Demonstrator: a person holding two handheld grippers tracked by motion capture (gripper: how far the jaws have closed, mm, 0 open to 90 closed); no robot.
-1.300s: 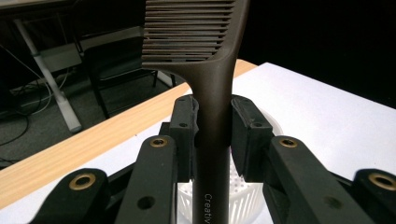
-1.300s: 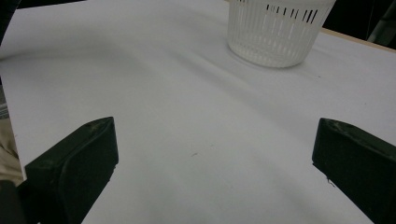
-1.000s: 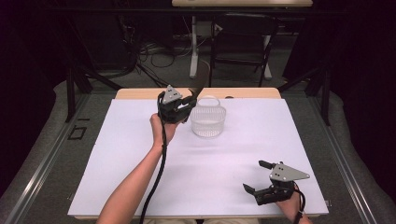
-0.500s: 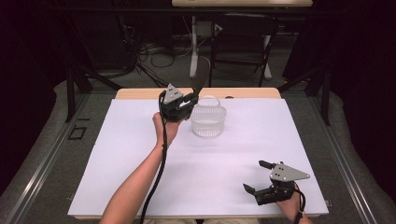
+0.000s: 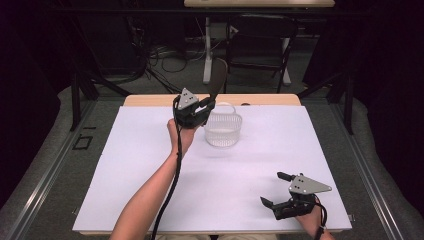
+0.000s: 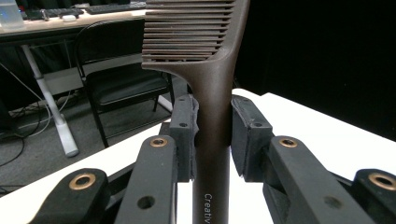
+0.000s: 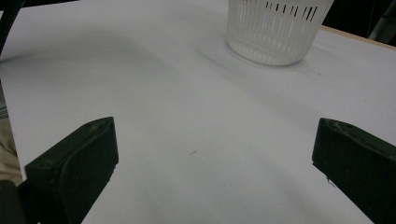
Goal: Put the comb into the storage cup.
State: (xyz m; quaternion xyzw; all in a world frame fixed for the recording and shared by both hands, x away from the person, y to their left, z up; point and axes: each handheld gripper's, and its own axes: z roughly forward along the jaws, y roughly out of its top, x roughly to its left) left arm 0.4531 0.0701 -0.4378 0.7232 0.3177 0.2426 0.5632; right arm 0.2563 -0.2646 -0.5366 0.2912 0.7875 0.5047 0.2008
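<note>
A dark brown comb [image 6: 212, 88] stands upright between the jaws of my left gripper [image 6: 212, 133], which is shut on its handle; its teeth point left in the left gripper view. From above, that left gripper [image 5: 202, 111] is raised just left of a white slotted basket [image 5: 223, 129], and the comb [image 5: 217, 80] rises over the basket's far rim. My right gripper [image 5: 276, 189] rests low near the table's front right edge, jaws wide open with nothing between them. The basket [image 7: 276, 29] shows far ahead in the right gripper view.
A white sheet [image 5: 150, 165] covers the table, with a wooden strip [image 5: 150, 100] bare at the far edge. Beyond it stand a dark chair [image 6: 126, 79], a desk leg [image 5: 206, 50] and loose cables [image 5: 165, 55] on the floor.
The left gripper with the comb has drifted slightly, staying beside the basket. The right gripper has not moved.
</note>
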